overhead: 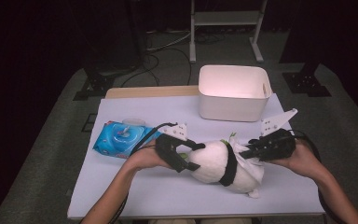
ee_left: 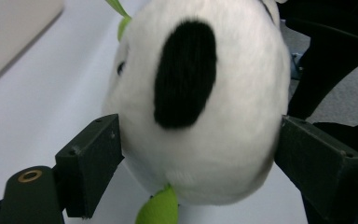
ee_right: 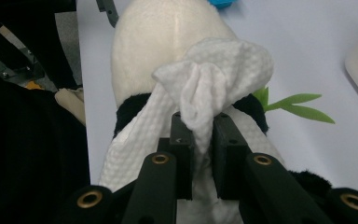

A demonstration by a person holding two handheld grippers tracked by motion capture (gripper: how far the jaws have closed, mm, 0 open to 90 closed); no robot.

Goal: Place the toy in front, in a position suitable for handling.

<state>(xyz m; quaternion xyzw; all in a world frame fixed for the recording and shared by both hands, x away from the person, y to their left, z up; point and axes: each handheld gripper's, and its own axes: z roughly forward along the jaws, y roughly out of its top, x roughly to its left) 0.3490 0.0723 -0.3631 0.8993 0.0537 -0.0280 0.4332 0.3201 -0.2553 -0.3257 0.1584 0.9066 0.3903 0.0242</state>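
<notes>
Plush panda (overhead: pixel 214 161) lying on its side on the white table (overhead: pixel 135 186), near the front edge and between the person's two hands. It is white with black patches (a black band crosses its middle) and carries a green leaf sprig (ee_right: pixel 298 106).

The left hand-held gripper (overhead: pixel 186 156) sits at the panda's rounded head end. In the left gripper view its two black jaws stand wide apart on either side of the head (ee_left: pixel 200 102), right against the fur; whether they press on it or only flank it cannot be told.

The right hand-held gripper (overhead: pixel 254 151) comes in from the other side. In the right gripper view its jaws are pinched tight on a white textured wet wipe (ee_right: pixel 209 79), which is bunched up above the jaws and drapes over the panda's body.

A blue pack of wipes (overhead: pixel 121 138) lies on the table to the left, just beside the left hand. A white plastic bin (overhead: pixel 233 105) stands at the far edge of the table, well apart from the panda.
</notes>
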